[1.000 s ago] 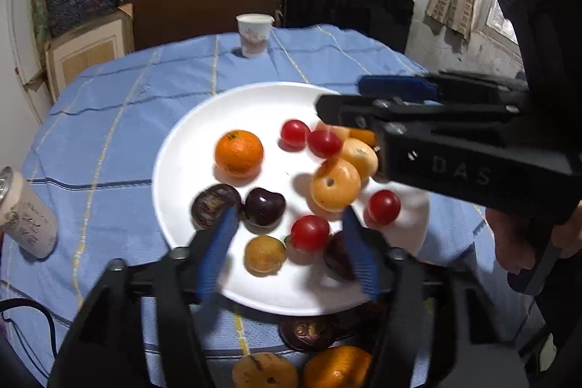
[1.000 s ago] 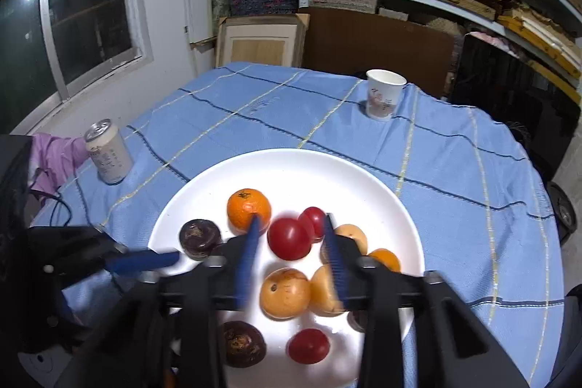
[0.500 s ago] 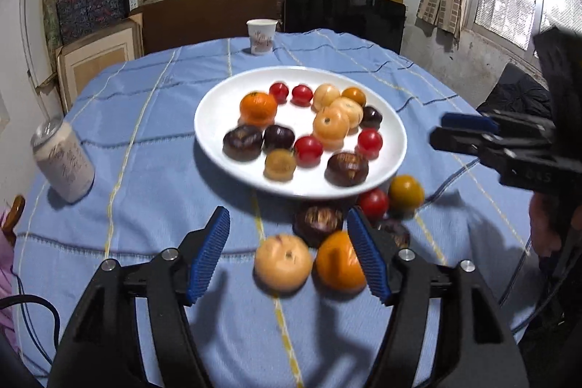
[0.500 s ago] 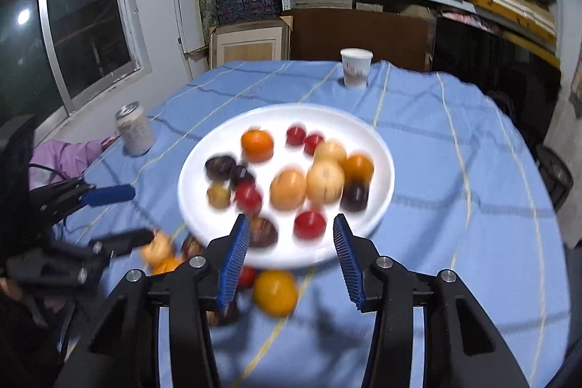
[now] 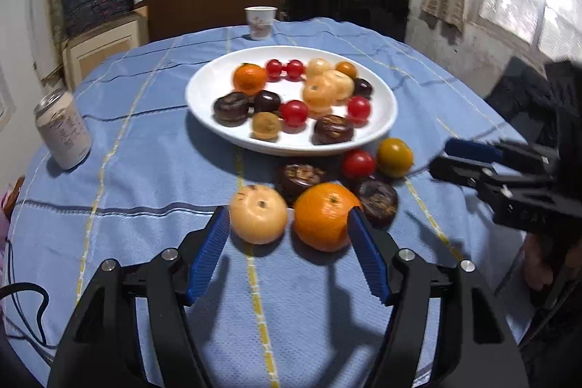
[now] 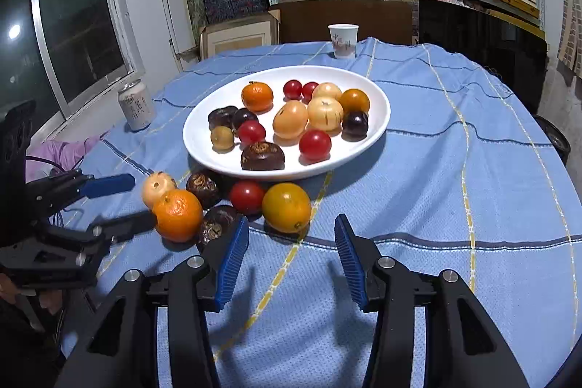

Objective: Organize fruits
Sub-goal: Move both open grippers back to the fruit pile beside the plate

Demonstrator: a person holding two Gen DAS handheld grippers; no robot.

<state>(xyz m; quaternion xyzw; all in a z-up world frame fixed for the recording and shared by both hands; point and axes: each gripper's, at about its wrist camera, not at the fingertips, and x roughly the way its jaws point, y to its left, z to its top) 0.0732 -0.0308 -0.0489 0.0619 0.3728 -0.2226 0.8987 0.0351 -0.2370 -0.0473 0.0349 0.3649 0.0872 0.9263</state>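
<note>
My left tongs gape empty, their tips flanking the round orange mandarin and pale peach-coloured fruit. My right tongs have just widened, empty, behind the yellow-orange tomato.

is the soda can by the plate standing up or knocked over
Upright. The soda can stands on its base on the blue tablecloth, its silver top rim facing up, apart from the white plate. Whether it is open or full cannot be told.
</note>
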